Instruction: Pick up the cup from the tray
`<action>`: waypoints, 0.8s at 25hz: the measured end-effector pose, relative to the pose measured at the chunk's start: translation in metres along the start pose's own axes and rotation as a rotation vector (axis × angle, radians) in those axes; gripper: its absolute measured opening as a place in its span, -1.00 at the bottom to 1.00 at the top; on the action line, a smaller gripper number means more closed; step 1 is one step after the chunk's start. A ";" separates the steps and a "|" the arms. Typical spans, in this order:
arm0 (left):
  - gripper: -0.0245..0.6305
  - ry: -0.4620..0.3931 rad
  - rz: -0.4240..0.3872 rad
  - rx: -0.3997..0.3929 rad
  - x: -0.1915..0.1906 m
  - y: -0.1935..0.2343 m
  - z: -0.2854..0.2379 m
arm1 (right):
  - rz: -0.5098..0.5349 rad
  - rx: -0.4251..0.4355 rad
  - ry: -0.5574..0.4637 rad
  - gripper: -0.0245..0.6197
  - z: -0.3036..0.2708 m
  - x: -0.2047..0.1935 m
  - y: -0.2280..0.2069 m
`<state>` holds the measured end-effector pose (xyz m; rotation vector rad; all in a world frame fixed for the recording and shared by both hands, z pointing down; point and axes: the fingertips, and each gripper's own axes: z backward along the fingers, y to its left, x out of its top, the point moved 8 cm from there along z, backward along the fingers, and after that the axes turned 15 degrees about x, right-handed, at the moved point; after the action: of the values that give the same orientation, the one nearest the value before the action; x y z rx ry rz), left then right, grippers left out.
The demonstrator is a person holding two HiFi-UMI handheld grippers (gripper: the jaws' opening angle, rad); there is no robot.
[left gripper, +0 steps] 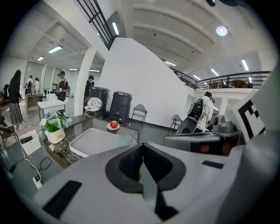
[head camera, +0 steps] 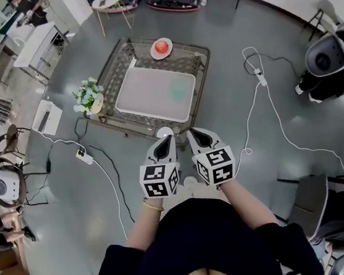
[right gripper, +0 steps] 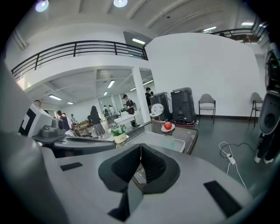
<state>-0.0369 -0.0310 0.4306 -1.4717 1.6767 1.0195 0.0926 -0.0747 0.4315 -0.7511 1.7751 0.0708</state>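
A pale, see-through green cup [head camera: 179, 90] stands on the right part of a white tray [head camera: 147, 87] that lies on a glass-topped low table [head camera: 114, 69]. In the left gripper view the cup [left gripper: 126, 140] shows faintly at the tray's [left gripper: 94, 141] near right corner. My left gripper [head camera: 167, 138] and right gripper [head camera: 191, 133] hover side by side at the table's near edge, short of the tray. Both are shut with nothing between the jaws, as seen on the left gripper [left gripper: 142, 145] and right gripper [right gripper: 141, 145] in their own views.
A red apple on a white plate [head camera: 161, 47] sits at the table's far edge. A pot of white flowers [head camera: 88, 96] stands at its left corner. A small white disc [head camera: 164, 131] lies at the near edge. Cables [head camera: 260, 92] trail over the grey floor.
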 end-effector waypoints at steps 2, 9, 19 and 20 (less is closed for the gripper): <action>-0.90 0.013 -0.003 0.007 0.002 0.001 -0.011 | -0.012 -0.010 0.008 -0.89 -0.006 0.001 -0.011; -0.90 0.062 -0.005 0.006 0.003 0.005 -0.041 | -0.072 -0.057 0.024 -0.89 -0.020 0.002 -0.041; -0.90 0.130 -0.019 -0.012 0.003 0.022 -0.097 | -0.141 -0.118 0.040 -0.89 -0.058 0.003 -0.072; -0.90 0.135 -0.021 -0.011 0.002 0.024 -0.104 | -0.146 -0.124 0.044 -0.89 -0.062 0.002 -0.075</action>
<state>-0.0600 -0.1224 0.4805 -1.5924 1.7477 0.9374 0.0788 -0.1604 0.4752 -0.9764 1.7636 0.0671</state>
